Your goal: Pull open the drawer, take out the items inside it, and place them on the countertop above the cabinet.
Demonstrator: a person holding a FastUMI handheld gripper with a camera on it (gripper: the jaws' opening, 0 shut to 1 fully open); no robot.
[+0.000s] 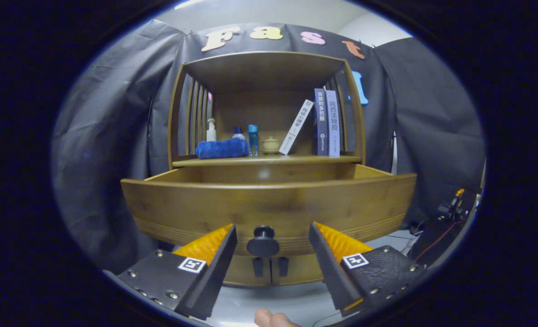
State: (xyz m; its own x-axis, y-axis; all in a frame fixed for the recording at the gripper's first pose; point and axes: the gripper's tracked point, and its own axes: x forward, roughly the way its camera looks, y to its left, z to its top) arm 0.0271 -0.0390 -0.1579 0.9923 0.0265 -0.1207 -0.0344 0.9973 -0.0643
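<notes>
Two-finger gripper (272, 247) spread wide, nothing pinched; fingers apart w/ round dark knob (263, 241) sitting in the gap between them, neither finger touching it. Knob mounted on front panel of curved bamboo-brown wooden drawer (269, 206), which stands pulled out toward the camera. Drawer interior seen from a low angle: only back wall and side walls visible, contents cannot be told.

Above drawer, wooden countertop shelf of the cabinet (269, 160), roofed by a wooden top w/ slatted sides. On it, left to right: white pump bottle (211, 130) at the back; rolled blue towel (222, 148) lying near the front edge, just in front of the pump bottle; small bottle w/ blue cap (238, 133) peeking up behind the towel; clear blue slim bottle (253, 140) upright just beside the towel's right end; small tan lidded pot (270, 145); white book (296, 127) tilted, leaning right against two upright purple-toned books (327, 122).

Below drawer, two small dark handles (270, 266) of lower cabinet doors, side by side. Fingertip of a person (271, 319) showing under the gripper. Cables and dark gear (450, 210) on floor to the right, well apart from cabinet.
</notes>
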